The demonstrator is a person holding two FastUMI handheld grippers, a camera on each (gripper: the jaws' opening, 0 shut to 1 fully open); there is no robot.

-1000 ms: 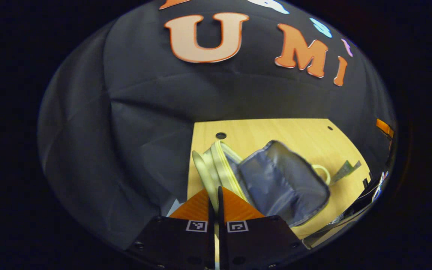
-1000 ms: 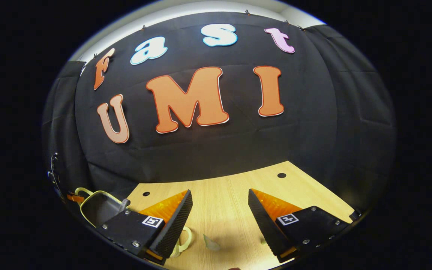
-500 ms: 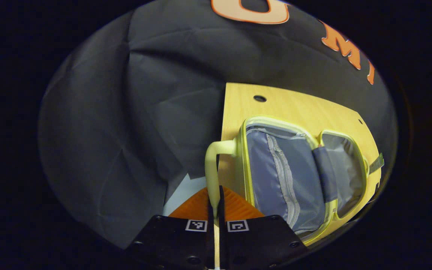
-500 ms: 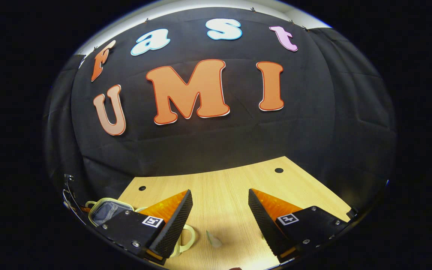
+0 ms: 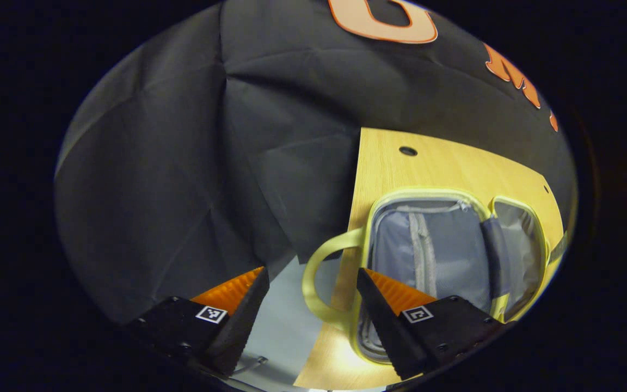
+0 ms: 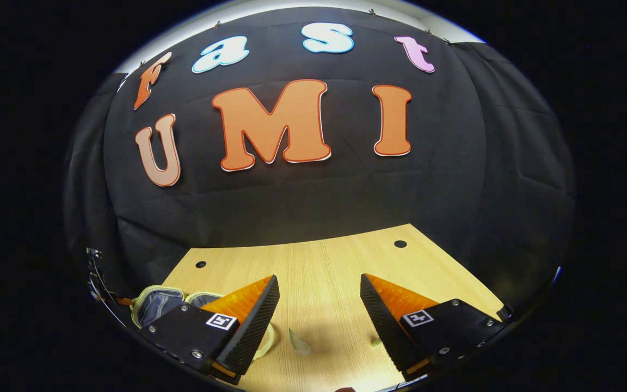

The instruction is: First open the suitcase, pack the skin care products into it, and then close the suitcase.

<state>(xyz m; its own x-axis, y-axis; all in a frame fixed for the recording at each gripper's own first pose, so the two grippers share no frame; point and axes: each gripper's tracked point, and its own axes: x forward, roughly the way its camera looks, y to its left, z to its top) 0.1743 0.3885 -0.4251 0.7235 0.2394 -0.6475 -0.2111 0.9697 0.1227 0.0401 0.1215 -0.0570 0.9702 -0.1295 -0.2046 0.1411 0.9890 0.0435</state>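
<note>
No readable text, label or number appears on anything on the table

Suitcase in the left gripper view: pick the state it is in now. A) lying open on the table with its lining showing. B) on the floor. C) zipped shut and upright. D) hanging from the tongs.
A: the suitcase lies spread open on the table, grey lining up, and the left tongs stand open around its handle without pressing it.

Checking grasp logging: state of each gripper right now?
Left gripper: open, holding nothing; the suitcase handle loop lies between its fingers.
Right gripper: open, empty, over the table.
</note>
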